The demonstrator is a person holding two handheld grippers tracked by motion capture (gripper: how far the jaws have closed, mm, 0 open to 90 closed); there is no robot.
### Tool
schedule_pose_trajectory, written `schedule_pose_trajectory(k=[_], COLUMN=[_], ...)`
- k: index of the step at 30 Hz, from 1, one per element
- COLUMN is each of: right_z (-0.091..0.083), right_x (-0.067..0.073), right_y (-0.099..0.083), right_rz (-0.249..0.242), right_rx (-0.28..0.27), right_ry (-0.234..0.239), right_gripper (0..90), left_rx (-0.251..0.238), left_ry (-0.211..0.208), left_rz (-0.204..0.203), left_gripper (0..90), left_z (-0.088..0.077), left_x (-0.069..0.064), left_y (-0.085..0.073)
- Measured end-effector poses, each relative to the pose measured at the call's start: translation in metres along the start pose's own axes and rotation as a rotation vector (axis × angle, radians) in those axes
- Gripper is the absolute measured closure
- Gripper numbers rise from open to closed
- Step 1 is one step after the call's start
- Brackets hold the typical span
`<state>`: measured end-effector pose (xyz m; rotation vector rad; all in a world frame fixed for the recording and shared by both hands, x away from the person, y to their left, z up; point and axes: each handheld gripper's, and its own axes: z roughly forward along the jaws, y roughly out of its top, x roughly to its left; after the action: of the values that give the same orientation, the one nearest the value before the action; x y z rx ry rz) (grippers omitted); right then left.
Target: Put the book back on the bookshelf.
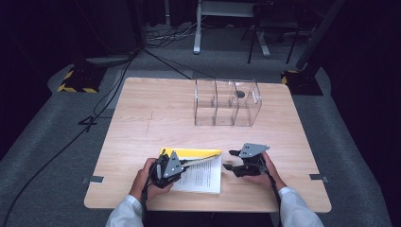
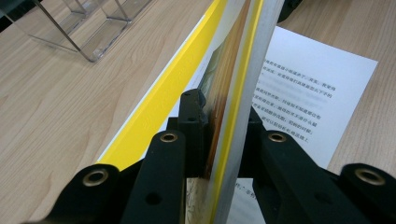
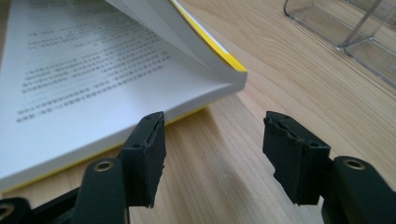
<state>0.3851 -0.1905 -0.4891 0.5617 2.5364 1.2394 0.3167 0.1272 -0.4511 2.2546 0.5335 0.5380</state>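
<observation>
A yellow-covered book (image 1: 204, 176) lies open near the table's front edge, a printed white page (image 2: 310, 88) facing up. My left gripper (image 1: 185, 163) is shut on the lifted front cover and a sheaf of pages (image 2: 236, 70); in the left gripper view my left gripper (image 2: 222, 109) clamps them edge-on, tilted up off the page. My right gripper (image 1: 230, 160) sits just right of the book, low over the wood. In the right gripper view my right gripper (image 3: 215, 135) stands open beside the book's corner (image 3: 229, 77), nothing between its pads.
A clear plastic organizer (image 1: 227, 101) with three compartments stands at the far middle of the wooden table (image 1: 142, 118); the organizer (image 2: 88, 28) (image 3: 350, 28) also appears in both gripper views. Cables and stand legs lie on the floor beyond the table.
</observation>
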Motion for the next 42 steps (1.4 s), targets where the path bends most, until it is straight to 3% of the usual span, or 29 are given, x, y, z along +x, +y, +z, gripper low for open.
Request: schedule_pose_trajectory(k=[2, 4, 12, 15, 22, 29, 33, 36, 39, 42], right_z=[0.002, 0.004, 0.009, 0.016, 0.020, 0.007, 0.002, 0.003, 0.006, 0.004], right_x=[0.002, 0.003, -0.002, -0.001, -0.002, 0.002, 0.005, 0.009, 0.015, 0.018], right_y=[0.001, 0.001, 0.000, 0.000, 0.002, 0.011, 0.023, 0.027, 0.031, 0.033], right_rz=[0.000, -0.018, 0.008, -0.019, 0.023, 0.051, 0.064, 0.066, 0.047, 0.034], right_rx=[0.003, 0.030, 0.059, 0.088, 0.034, -0.106, -0.162, -0.166, -0.156, -0.166], right_ry=[0.011, -0.012, -0.038, -0.035, 0.009, 0.025, 0.035, 0.051, 0.076, 0.028], right_gripper=[40.6, 41.1, 41.8, 40.9, 42.1, 47.2, 47.5, 48.2, 46.7, 46.7], left_rx=[-0.002, -0.006, -0.010, -0.014, -0.028, -0.032, -0.037, -0.050, -0.060, -0.084], left_ry=[0.000, 0.001, -0.001, -0.001, -0.019, -0.050, -0.044, -0.048, -0.033, -0.049], left_rz=[-0.003, -0.009, -0.010, -0.011, -0.034, -0.086, -0.109, -0.123, -0.122, -0.115], left_gripper=[78.4, 78.4, 78.5, 78.5, 77.9, 76.3, 74.4, 74.4, 74.4, 74.4], left_z=[0.000, -0.001, -0.001, -0.001, -0.003, -0.011, -0.015, -0.015, -0.004, 0.005], left_x=[0.000, 0.000, 0.001, 0.001, 0.003, 0.004, 0.001, 0.001, -0.003, -0.003], left_y=[0.000, 0.000, 0.000, -0.001, -0.003, -0.011, -0.015, -0.017, -0.014, -0.004])
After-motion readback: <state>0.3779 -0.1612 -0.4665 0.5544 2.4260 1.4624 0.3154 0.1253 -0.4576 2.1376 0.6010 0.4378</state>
